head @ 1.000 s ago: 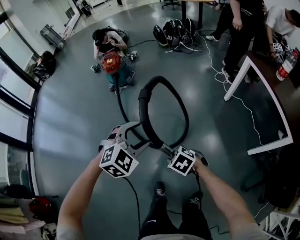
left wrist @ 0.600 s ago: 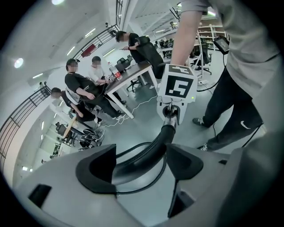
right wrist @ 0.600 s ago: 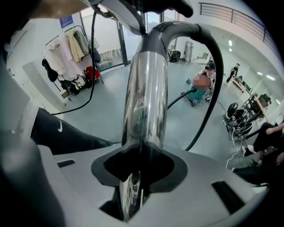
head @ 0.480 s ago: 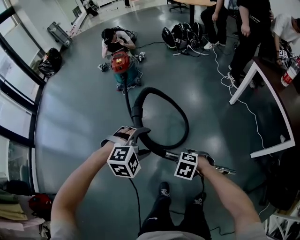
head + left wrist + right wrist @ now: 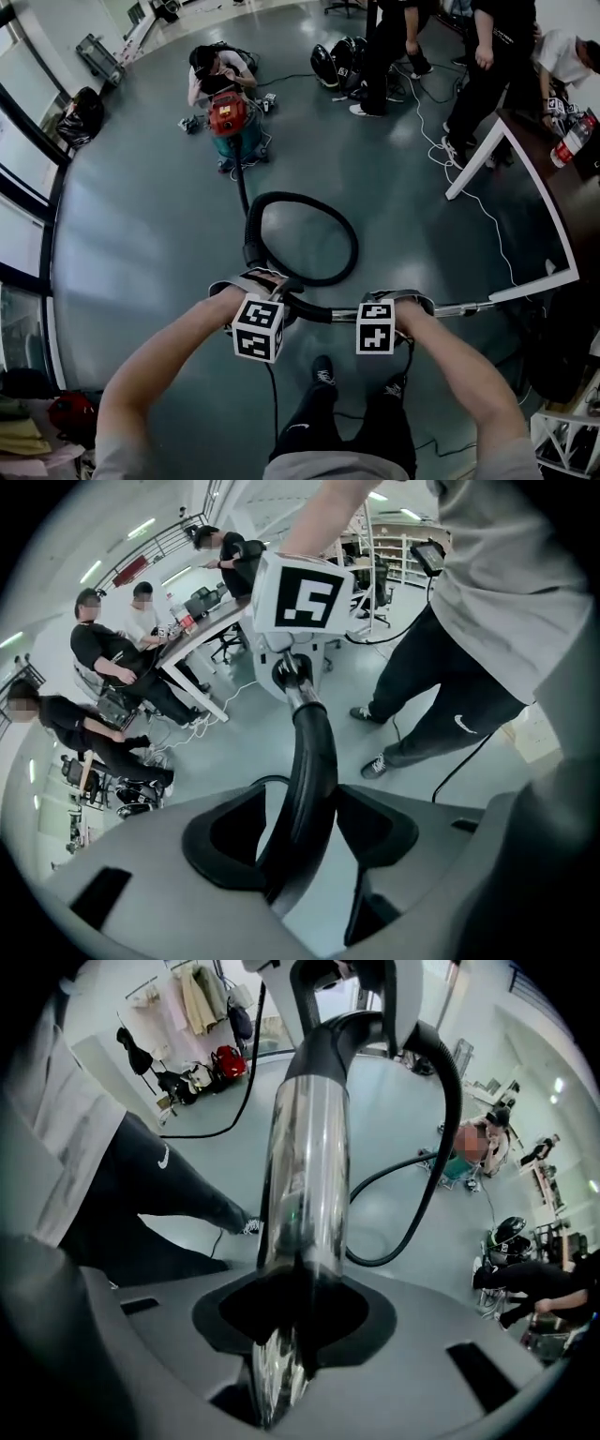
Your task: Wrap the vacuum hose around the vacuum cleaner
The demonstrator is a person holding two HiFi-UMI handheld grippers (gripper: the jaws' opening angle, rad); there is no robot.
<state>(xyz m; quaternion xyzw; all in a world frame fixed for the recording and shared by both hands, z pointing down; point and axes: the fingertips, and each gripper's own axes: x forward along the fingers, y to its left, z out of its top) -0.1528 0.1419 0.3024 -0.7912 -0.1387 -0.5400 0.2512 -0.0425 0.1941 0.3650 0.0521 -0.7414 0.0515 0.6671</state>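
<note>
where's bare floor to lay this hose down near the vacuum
Bare floor lies between the windows and the hose loop, and between the loop and the white table leg. Crowded: round the vacuum cleaner with the crouching person, and by the bags beyond.

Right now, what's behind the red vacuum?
A person crouches on the floor just behind the vacuum, bent over something dark. The vacuum covers the floor right at their feet, so what's there can't be seen.
</note>
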